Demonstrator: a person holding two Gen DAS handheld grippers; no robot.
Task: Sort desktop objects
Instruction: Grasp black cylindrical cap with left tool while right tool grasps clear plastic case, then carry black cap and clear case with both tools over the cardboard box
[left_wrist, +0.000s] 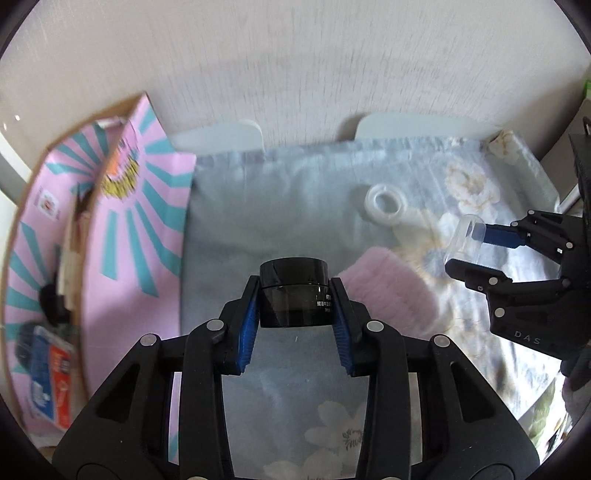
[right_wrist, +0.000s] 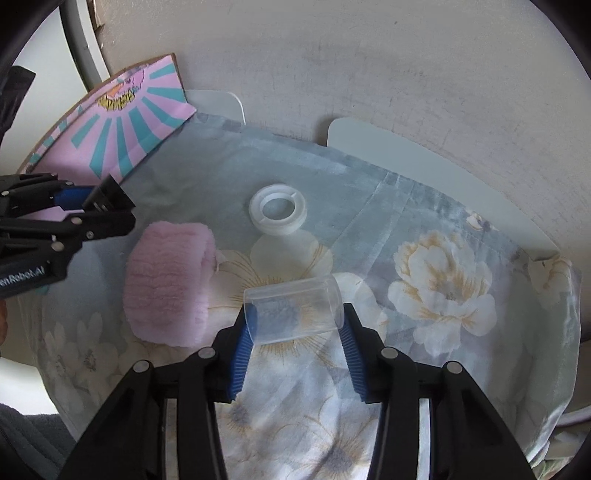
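My left gripper (left_wrist: 294, 295) is shut on a black round jar (left_wrist: 293, 293), which hangs clear above the floral cloth (left_wrist: 295, 206). From the right wrist view the same gripper (right_wrist: 110, 210) and jar (right_wrist: 110, 195) show at the left edge. My right gripper (right_wrist: 295, 314) is shut on a clear plastic cup (right_wrist: 295, 310) lying on its side between the blue pads; from the left wrist view that gripper (left_wrist: 463, 245) and the cup (left_wrist: 467, 240) sit at the right. A pink fluffy band (right_wrist: 168, 284) and a white ring-shaped lid (right_wrist: 277, 210) lie on the cloth.
A pink and teal cardboard box (left_wrist: 122, 221) stands open at the left with a few small items inside. The wall (left_wrist: 295, 74) runs close behind the table. Pale table corners (right_wrist: 406, 155) stick out from under the cloth at the back.
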